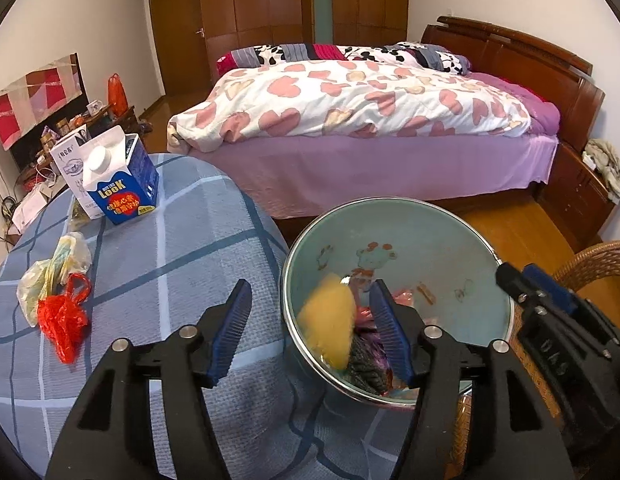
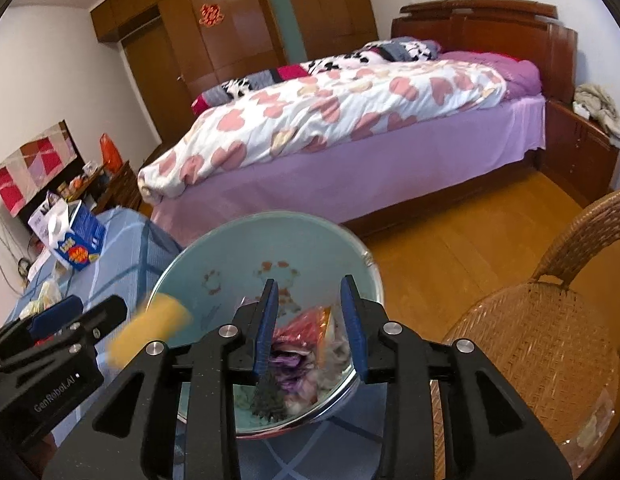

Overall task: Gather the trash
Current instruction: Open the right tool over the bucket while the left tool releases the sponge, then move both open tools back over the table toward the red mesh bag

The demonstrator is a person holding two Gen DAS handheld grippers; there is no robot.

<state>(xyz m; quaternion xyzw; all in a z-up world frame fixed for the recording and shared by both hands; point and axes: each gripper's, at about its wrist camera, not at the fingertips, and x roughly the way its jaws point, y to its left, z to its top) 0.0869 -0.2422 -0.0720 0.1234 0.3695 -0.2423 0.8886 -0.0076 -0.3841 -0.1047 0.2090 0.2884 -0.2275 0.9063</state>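
Observation:
A pale blue metal basin (image 1: 442, 240) sits at the edge of the blue checked table (image 1: 181, 248), holding wrappers and dark scraps (image 1: 368, 372). A blurred yellow piece (image 1: 330, 320) is in mid-air over the basin; it also shows in the right wrist view (image 2: 149, 330). My left gripper (image 1: 310, 332) is open and empty, straddling the basin's near rim. My right gripper (image 2: 310, 328) is open above the basin (image 2: 245, 248) and its trash (image 2: 305, 336); it shows in the left wrist view (image 1: 542, 300). A red bag (image 1: 63, 320), a pale bag (image 1: 57, 268) and two cartons (image 1: 117, 184) lie on the table.
A bed with a heart-print quilt (image 1: 350, 108) stands behind the table. A wicker chair (image 2: 542, 332) is on the right over the wooden floor (image 2: 450, 248). A cluttered low cabinet (image 1: 81, 120) stands by the left wall.

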